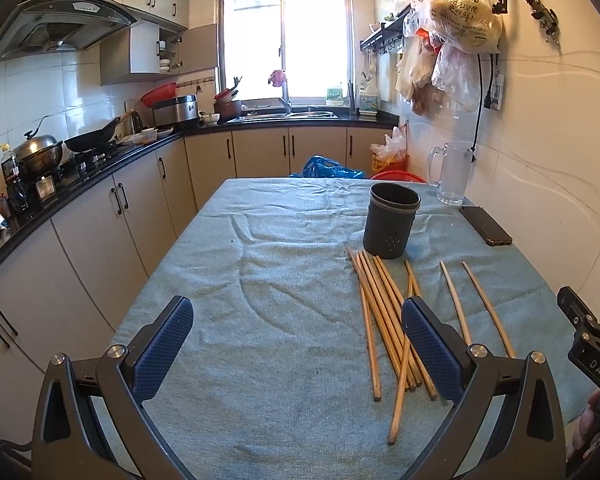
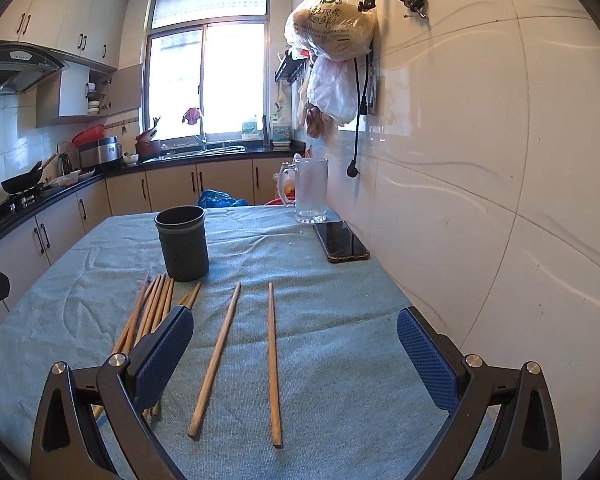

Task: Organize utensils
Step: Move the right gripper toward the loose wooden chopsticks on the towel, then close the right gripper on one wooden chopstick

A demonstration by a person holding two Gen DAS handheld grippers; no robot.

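Observation:
A dark grey utensil cup [image 1: 391, 224] stands upright and empty on the teal tablecloth [image 1: 276, 280]; it also shows in the right wrist view [image 2: 182, 243]. Several wooden chopsticks lie in a loose pile [image 1: 384, 320] just in front of it, also seen in the right wrist view [image 2: 150, 312]. Two single chopsticks [image 2: 216, 356] [image 2: 273, 364] lie apart to the right of the pile. My left gripper [image 1: 296, 344] is open and empty, left of the pile. My right gripper [image 2: 294, 344] is open and empty above the two single chopsticks.
A black phone [image 2: 341, 241] and a glass mug [image 2: 310, 190] sit near the tiled wall [image 2: 480, 160] on the right. Plastic bags [image 2: 332, 32] hang above them. A kitchen counter with pots [image 1: 60, 152] runs along the left.

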